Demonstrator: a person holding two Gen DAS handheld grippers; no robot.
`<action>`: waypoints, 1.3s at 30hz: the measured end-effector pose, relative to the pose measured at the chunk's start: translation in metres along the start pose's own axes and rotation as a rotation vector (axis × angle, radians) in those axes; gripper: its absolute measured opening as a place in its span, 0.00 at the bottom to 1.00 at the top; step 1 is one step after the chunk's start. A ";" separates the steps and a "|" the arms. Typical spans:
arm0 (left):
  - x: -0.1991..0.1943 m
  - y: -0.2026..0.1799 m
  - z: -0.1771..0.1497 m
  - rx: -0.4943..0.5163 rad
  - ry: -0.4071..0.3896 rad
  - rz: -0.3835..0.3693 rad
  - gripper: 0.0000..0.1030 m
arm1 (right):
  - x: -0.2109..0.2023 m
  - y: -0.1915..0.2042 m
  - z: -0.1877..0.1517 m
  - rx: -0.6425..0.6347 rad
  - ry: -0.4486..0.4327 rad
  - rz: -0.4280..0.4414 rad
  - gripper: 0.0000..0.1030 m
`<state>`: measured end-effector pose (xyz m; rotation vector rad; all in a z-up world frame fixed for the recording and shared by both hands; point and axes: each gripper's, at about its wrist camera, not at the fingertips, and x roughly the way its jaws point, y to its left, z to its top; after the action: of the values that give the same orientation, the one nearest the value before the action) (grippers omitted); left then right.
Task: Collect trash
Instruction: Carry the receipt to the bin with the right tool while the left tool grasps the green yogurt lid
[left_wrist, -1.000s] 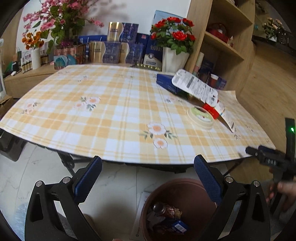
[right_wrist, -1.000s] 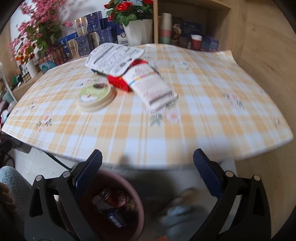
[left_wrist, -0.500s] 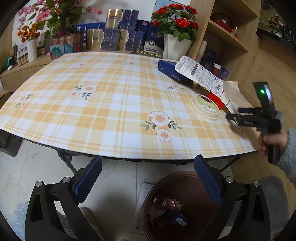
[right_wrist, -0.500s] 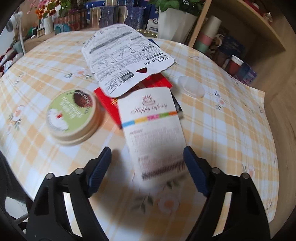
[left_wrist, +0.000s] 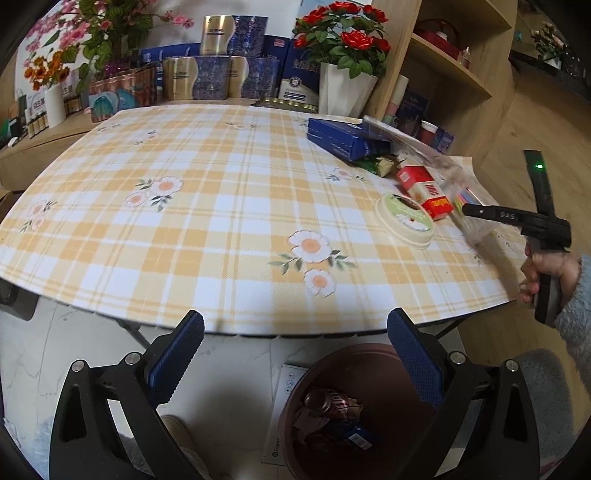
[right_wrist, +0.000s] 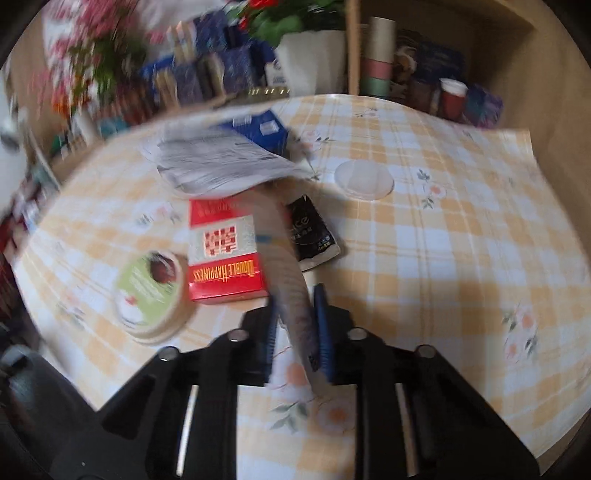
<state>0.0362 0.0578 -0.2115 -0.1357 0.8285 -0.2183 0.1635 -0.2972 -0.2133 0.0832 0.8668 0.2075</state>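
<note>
My right gripper (right_wrist: 297, 325) is shut on the near end of a long white paper packet (right_wrist: 284, 258), lifted and blurred above the table; it also shows blurred in the left wrist view (left_wrist: 454, 192), where the right gripper (left_wrist: 469, 209) reaches in from the right. A white printed sheet (right_wrist: 214, 162) lifts with it. On the table lie a red Double Happiness box (right_wrist: 223, 251), a round green-lidded tub (right_wrist: 151, 295), a black packet (right_wrist: 314, 236) and a blue box (left_wrist: 343, 138). My left gripper (left_wrist: 295, 343) is open and empty above a brown trash bin (left_wrist: 354, 410).
The yellow plaid table (left_wrist: 184, 221) has a clear round lid (right_wrist: 364, 179) on it. Flower vases, boxes and a wooden shelf stand behind the table. The bin on the floor holds a can and wrappers.
My right gripper went from open over the white packet to shut on it and lifts it, uncovering the red box and black packet. The left gripper rose slightly.
</note>
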 end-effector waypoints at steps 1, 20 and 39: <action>0.001 -0.003 0.003 0.007 0.008 -0.008 0.94 | -0.005 -0.004 -0.002 0.049 -0.006 0.024 0.17; 0.119 -0.136 0.091 0.388 0.138 -0.105 0.94 | -0.056 -0.018 -0.057 0.415 -0.081 0.182 0.17; 0.140 -0.129 0.088 0.352 0.225 -0.065 0.82 | -0.071 -0.020 -0.087 0.425 -0.069 0.188 0.17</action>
<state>0.1755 -0.0981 -0.2269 0.1957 0.9971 -0.4422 0.0556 -0.3332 -0.2194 0.5674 0.8238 0.1922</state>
